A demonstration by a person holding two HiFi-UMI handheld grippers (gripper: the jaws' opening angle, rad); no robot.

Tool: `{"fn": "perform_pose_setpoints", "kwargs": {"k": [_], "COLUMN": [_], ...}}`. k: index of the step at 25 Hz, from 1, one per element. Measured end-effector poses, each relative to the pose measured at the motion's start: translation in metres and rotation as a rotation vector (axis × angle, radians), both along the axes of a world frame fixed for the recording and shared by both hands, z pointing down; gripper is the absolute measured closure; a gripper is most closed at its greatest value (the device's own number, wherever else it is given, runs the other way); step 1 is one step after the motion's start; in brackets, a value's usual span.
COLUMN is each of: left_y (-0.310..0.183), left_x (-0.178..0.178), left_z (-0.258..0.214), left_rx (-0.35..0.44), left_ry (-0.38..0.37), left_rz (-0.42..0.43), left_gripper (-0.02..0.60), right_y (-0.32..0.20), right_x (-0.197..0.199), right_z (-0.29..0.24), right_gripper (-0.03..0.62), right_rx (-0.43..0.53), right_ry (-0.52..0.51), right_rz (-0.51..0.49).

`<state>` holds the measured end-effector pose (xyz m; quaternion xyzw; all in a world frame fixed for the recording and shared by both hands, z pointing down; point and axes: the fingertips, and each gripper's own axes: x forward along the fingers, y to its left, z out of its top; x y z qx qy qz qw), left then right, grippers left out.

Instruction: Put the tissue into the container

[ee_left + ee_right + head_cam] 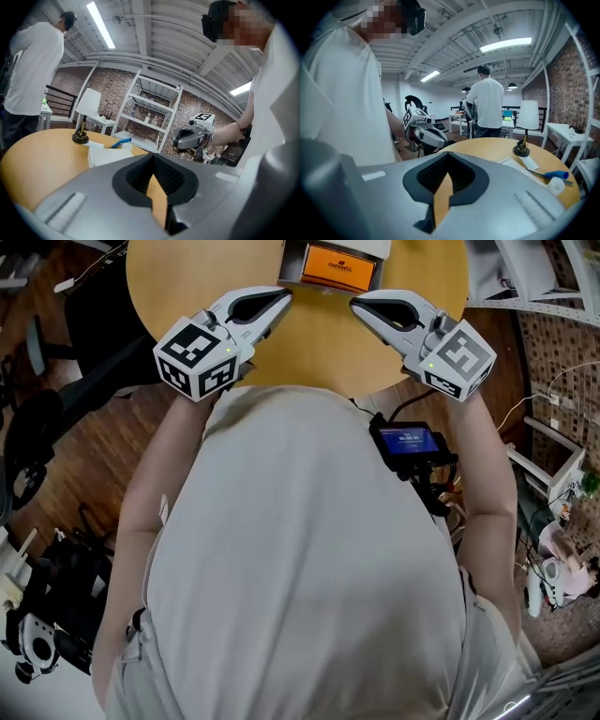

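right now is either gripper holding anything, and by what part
Nothing is held: the left gripper and the right gripper are both shut and empty.

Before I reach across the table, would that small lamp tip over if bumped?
Probably yes if hit high: the lamp carries a broad white shade on a thin stem. Its dark round base looks small, though possibly weighted, so a low push might slide it across the smooth table instead.

Pale grey shirt; white left gripper and right gripper, black-and-white marker cubes.
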<state>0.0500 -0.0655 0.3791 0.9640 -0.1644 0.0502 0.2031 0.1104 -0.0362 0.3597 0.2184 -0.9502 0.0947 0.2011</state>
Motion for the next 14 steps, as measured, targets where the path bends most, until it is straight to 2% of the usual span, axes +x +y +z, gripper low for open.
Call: {"fn": "perform_pose_setpoints", "kwargs": {"k": [6,14], "left_y": [0.006,0.006], "left_x": [0.008,0.005], "left_z": [-0.005,-0.016], "left_rx": [0.009,0.022], "left_ry": [0.0,-0.001], "left_rz": [0.021,0.0], "left_gripper": [0.581,0.581], "right_y": [0.003,0.01], "right_x": [0.001,0.005], "right_z": [-0.001,-0.008], "right_gripper": [0.597,0.596], "right_rx": [0.002,0.01], "right_ry": [-0.013,-0.022], "right_rz": [0.004,0.013]}}
